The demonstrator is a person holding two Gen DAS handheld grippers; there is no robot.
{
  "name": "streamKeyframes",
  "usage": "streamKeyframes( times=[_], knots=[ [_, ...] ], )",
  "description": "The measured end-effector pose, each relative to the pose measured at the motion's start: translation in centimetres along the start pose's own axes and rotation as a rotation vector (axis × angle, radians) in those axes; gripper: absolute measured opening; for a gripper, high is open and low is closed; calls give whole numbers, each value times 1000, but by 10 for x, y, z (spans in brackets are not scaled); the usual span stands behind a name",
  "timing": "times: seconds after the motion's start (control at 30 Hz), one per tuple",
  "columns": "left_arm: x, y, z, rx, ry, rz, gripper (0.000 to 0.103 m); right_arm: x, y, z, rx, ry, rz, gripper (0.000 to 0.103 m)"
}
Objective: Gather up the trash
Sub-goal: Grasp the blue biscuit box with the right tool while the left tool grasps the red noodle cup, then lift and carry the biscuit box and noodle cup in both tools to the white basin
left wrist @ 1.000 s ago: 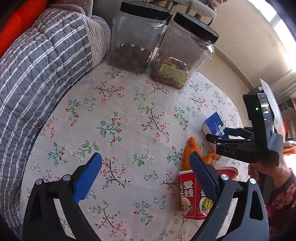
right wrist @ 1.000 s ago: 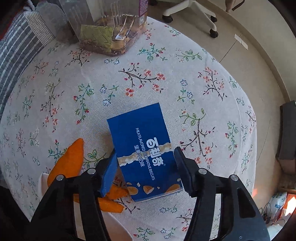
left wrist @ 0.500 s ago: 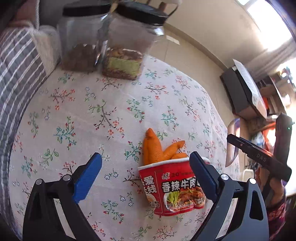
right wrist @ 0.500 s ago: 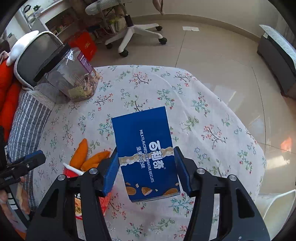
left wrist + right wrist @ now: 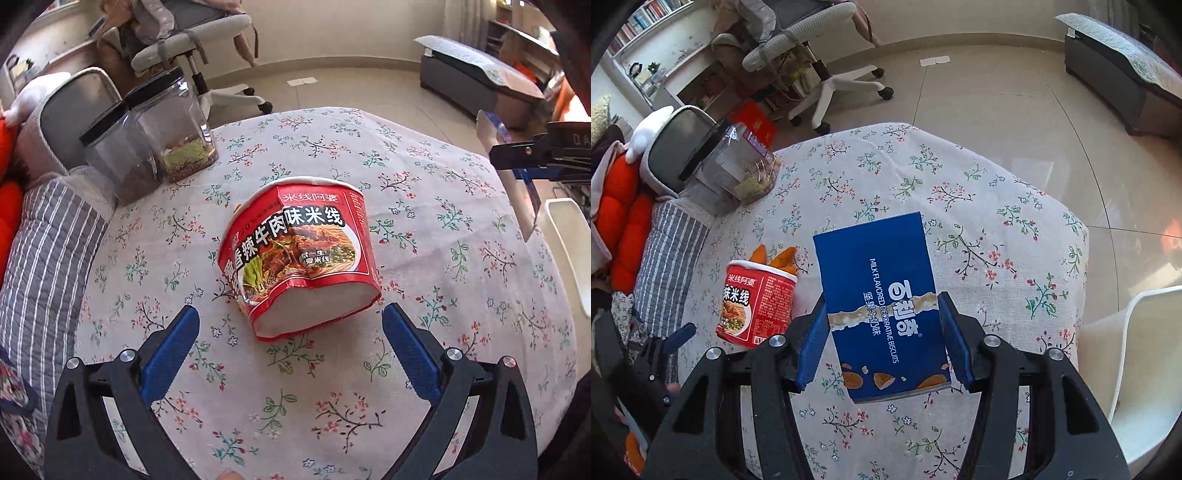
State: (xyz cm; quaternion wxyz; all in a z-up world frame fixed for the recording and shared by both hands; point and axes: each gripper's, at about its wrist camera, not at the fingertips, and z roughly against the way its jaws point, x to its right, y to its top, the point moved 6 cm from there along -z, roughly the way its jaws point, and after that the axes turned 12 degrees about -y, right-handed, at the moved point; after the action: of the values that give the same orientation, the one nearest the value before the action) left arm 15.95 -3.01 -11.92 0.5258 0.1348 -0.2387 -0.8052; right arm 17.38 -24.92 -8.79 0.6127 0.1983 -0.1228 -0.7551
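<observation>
A dented red noodle cup (image 5: 299, 254) lies tilted on the floral tablecloth (image 5: 443, 295). My left gripper (image 5: 290, 339) is open just in front of it, one blue finger on each side, not touching. Orange peels (image 5: 775, 256) poke out behind the cup (image 5: 757, 302) in the right wrist view. My right gripper (image 5: 881, 332) is shut on a blue biscuit box (image 5: 882, 302), held in the air above the table. In the left wrist view that gripper (image 5: 517, 162) and the box's edge (image 5: 513, 184) show at the far right.
Two clear jars with black lids (image 5: 155, 133) stand at the table's far left beside a grey striped cushion (image 5: 44, 251). An office chair (image 5: 812, 44) and a dark bench (image 5: 1123, 70) stand on the tiled floor beyond. A white chair (image 5: 1137, 369) is at the right edge.
The right gripper lifted the blue box off the table and swung it right. The left gripper swung round to face the noodle cup, which now sits centred between its fingers.
</observation>
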Motion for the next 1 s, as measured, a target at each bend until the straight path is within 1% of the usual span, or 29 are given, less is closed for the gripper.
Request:
streamKeyframes(
  times=[0.07, 0.13, 0.27, 0.37, 0.43, 0.53, 0.6, 0.7, 0.73, 0.77, 0.8, 0.87, 0.9, 0.93, 1.0],
  knots=[
    [13, -5, -6, 20, 27, 19, 96, 1, -2, 4, 5, 6, 12, 54],
    [24, -7, -13, 25, 61, -3, 96, 4, -6, 5, 3, 7, 21, 54],
    [27, -7, -26, 57, 203, -71, 97, 17, -13, 4, -22, 18, 5, 54],
    [22, -6, -35, 73, 247, -70, 97, 20, -15, 4, -25, 24, 2, 54],
    [21, -6, -43, 69, 262, -85, 97, 21, -16, 4, -29, 27, 6, 54],
    [28, -7, -43, 105, 326, -159, 97, 17, -17, 2, -36, 32, 17, 54],
    [30, -6, -46, 110, 367, -194, 97, 13, -18, 1, -38, 35, 26, 54],
    [14, -6, -56, 92, 406, -158, 97, 9, -19, -2, -42, 38, 43, 54],
    [8, -8, -60, 76, 407, -140, 97, 8, -20, -3, -45, 36, 50, 54],
    [2, -9, -63, 76, 396, -122, 98, 7, -20, -4, -49, 33, 53, 54],
    [-1, -8, -62, 95, 386, -117, 98, 7, -21, -6, -54, 31, 53, 54],
    [-1, -7, -63, 98, 377, -127, 98, 7, -22, -10, -62, 28, 54, 54],
    [-2, -6, -62, 101, 350, -115, 96, 6, -22, -10, -63, 27, 55, 54],
    [-3, -6, -60, 98, 307, -86, 94, 6, -21, -10, -63, 28, 54, 54],
    [-8, -3, -55, 76, 242, -42, 93, 5, -20, -9, -58, 35, 52, 54]
  ],
)
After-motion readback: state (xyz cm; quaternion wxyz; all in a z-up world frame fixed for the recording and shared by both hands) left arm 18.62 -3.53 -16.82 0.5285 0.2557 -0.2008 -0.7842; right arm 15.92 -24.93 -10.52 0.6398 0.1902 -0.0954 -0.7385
